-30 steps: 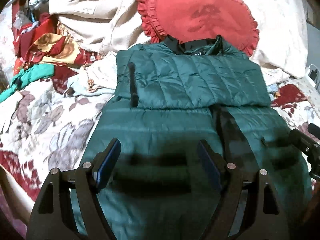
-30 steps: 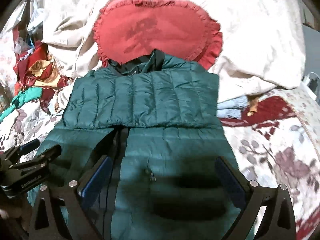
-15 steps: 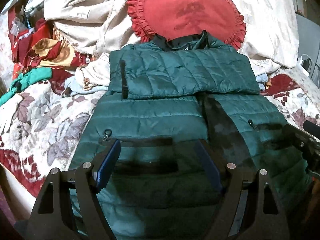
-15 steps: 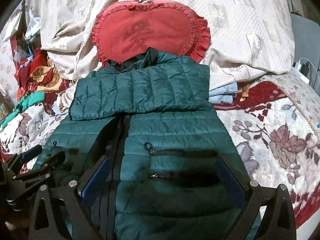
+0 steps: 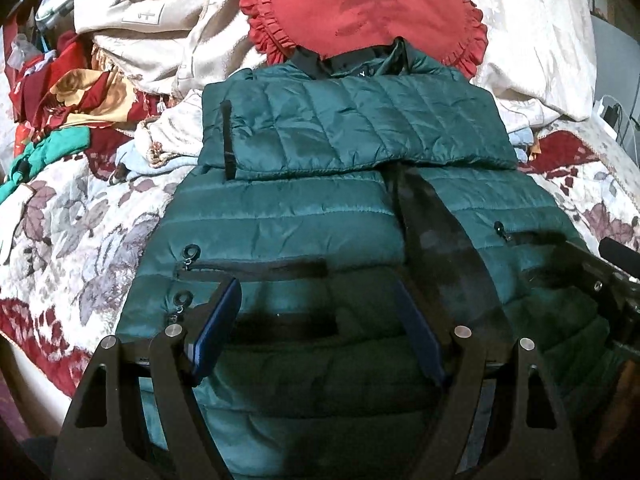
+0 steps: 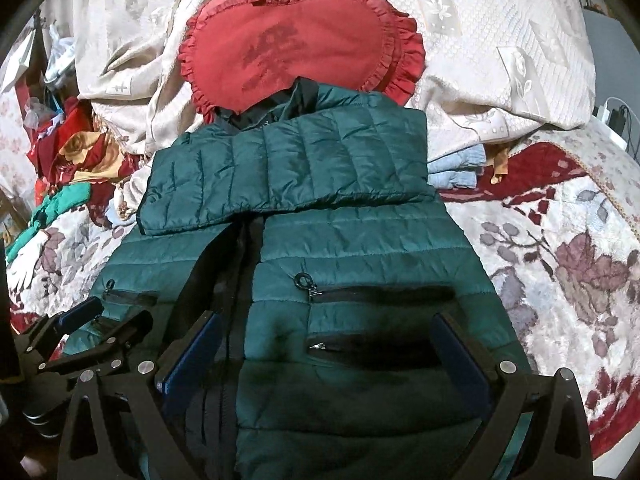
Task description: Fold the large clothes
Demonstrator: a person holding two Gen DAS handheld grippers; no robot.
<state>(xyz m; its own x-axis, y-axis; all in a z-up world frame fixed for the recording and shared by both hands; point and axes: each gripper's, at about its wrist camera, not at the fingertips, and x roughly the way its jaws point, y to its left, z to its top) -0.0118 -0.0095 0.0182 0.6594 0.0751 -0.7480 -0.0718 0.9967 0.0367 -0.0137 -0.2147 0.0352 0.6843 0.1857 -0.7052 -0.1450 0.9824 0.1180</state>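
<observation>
Left wrist view: green puffer jacket (image 5: 304, 232) lying on floral bedspread (image 5: 80, 232), sleeves folded across. Left gripper (image 5: 316, 328) and right gripper (image 6: 332, 356) hovering agape, empty — fabric looking soft, slippery (pinch the hem).

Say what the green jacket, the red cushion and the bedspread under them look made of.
Green jacket: quilted, puffy shell with a slight sheen, likely nylon or polyester, stitched in channels. Red cushion: matte woven cloth with a ruffled edge, maybe cotton. Bedspread: soft, matte printed fabric with a floral pattern; fibre unclear.
</observation>
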